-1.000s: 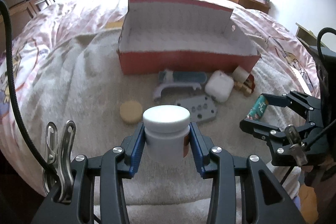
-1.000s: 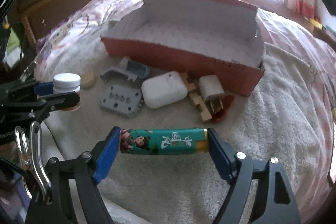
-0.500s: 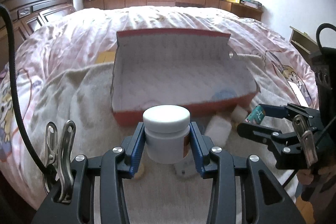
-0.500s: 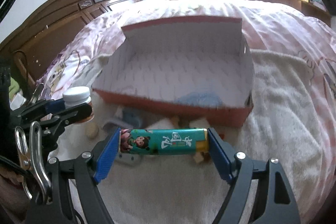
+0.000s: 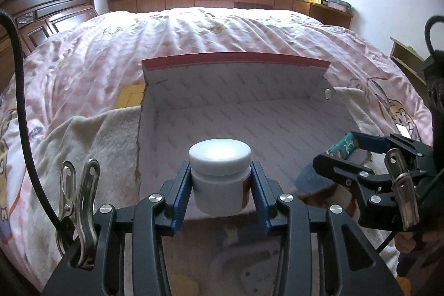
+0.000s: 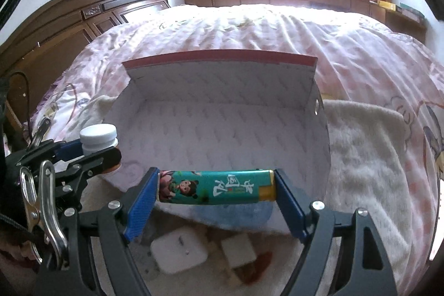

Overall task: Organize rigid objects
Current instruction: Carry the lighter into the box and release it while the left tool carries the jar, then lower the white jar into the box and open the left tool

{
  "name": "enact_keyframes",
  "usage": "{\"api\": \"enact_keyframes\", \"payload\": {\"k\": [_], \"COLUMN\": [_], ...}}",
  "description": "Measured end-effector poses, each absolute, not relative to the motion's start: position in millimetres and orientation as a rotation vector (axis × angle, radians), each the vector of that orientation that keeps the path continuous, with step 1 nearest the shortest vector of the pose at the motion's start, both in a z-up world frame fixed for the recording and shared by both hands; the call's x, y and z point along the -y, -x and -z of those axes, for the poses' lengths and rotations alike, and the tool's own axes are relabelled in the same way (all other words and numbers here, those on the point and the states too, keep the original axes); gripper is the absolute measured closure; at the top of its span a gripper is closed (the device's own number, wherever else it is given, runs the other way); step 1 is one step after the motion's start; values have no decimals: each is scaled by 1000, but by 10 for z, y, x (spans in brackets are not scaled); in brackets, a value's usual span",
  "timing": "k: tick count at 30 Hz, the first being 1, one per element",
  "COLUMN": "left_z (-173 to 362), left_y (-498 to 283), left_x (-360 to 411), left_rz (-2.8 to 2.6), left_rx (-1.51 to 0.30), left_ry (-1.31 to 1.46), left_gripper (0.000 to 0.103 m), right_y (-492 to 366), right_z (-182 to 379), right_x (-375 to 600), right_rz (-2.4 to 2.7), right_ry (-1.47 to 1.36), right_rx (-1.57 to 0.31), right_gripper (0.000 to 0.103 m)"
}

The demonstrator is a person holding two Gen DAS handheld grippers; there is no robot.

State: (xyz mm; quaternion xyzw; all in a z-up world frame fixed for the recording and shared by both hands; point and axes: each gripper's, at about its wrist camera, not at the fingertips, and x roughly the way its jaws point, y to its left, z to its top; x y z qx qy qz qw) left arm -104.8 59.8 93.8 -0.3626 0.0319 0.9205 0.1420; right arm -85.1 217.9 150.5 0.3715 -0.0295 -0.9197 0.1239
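Note:
My left gripper (image 5: 220,189) is shut on a white jar (image 5: 220,174) with a white lid, held over the near wall of the open red box (image 5: 236,60) with its white inside. My right gripper (image 6: 216,192) is shut on a teal lighter (image 6: 216,186) with a cartoon print, gripped end to end, over the box's (image 6: 219,57) near edge. The right gripper with the lighter (image 5: 342,144) shows at the right of the left wrist view. The left gripper with the jar (image 6: 98,136) shows at the left of the right wrist view.
A white case (image 6: 179,253), a white cube (image 6: 238,250) and a red piece (image 6: 259,267) lie on the cream towel (image 6: 360,151) in front of the box. A grey part (image 5: 244,267) lies below the left gripper. The pink bedspread (image 5: 222,29) surrounds everything.
Both grippers have risen and moved forward with their objects, from above the loose items on the towel to over the box's near edge. Both grips are unchanged.

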Motion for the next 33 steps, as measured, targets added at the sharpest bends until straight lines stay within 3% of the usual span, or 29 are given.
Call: {"api": "enact_keyframes", "payload": {"k": [33], "left_z": [-696], "left_y": [1371], "left_x": [-722], "left_rz": [-2629], "left_rx": [-81], "left_ry": [1144], "left_gripper": [60], "right_y": [1136], "right_z": [-1381], "right_x": [-2217], "right_rz": [2732], "right_ry": [-1095], "right_rx": [91], "right_gripper": [19]}}
